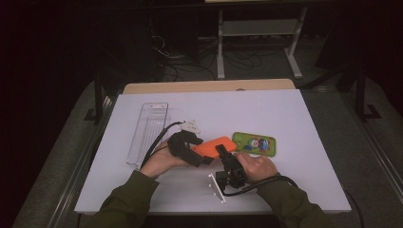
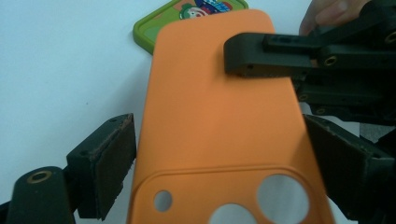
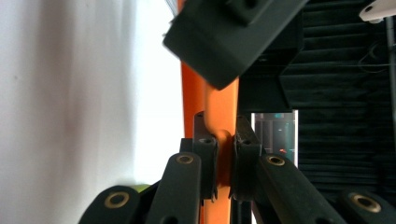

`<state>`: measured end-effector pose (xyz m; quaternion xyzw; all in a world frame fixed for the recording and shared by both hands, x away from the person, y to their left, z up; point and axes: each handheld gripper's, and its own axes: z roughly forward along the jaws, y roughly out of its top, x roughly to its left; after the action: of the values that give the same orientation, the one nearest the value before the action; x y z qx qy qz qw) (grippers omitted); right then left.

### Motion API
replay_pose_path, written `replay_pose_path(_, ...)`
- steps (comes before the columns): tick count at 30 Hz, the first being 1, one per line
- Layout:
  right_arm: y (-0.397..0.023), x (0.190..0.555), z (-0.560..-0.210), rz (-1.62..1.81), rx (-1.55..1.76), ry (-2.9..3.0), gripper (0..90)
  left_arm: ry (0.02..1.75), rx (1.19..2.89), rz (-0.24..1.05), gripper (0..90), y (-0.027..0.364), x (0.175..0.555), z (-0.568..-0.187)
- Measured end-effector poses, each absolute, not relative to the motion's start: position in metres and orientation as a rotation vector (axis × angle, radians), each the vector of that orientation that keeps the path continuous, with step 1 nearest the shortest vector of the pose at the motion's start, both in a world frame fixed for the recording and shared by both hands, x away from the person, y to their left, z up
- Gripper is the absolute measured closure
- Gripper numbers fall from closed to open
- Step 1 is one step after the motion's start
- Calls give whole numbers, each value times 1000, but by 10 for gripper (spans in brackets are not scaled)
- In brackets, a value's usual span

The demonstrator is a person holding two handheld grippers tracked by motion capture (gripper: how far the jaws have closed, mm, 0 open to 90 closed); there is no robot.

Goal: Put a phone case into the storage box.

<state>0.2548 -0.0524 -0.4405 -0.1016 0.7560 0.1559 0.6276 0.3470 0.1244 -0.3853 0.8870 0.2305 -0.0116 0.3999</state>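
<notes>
The soft orange silicone phone case [image 2: 219, 121] hangs just above the white worktop [image 1: 285, 118], pinched at its edge by the right claw [image 3: 219, 135] so the left claw [image 2: 224, 158], pads released beside it, can regrip.

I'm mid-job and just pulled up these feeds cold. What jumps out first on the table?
The orange phone case stands out at the middle of the white table, held up between both grippers. The right gripper is pinched shut on its edge, while the left gripper has its pads on either side of the camera-cutout end, the left pad clearly off it. Just beyond lies a green cartoon phone case, and a clear plastic tray lies at the left.
</notes>
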Motion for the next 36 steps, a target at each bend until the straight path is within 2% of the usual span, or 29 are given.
replay_pose_path(3, -52, 255, -441, 359, -232, 1730, 821, 588, 2236, -39, 81, 126, 347, -384)
replay_pose_path(5, -52, 256, -441, 362, -233, 1727, 820, 576, 2235, -44, 21, 127, 348, -384)
replay_pose_path(8, -53, 256, -441, 355, -231, 1729, 819, 558, 2239, -68, 0, 130, 347, -381)
replay_pose_path(22, -69, 266, -435, 344, -157, 1744, 817, 558, 2242, -55, 0, 152, 349, -374)
replay_pose_path(36, -80, 271, -429, 372, -66, 1800, 816, 569, 2262, -34, 0, 154, 350, -376)
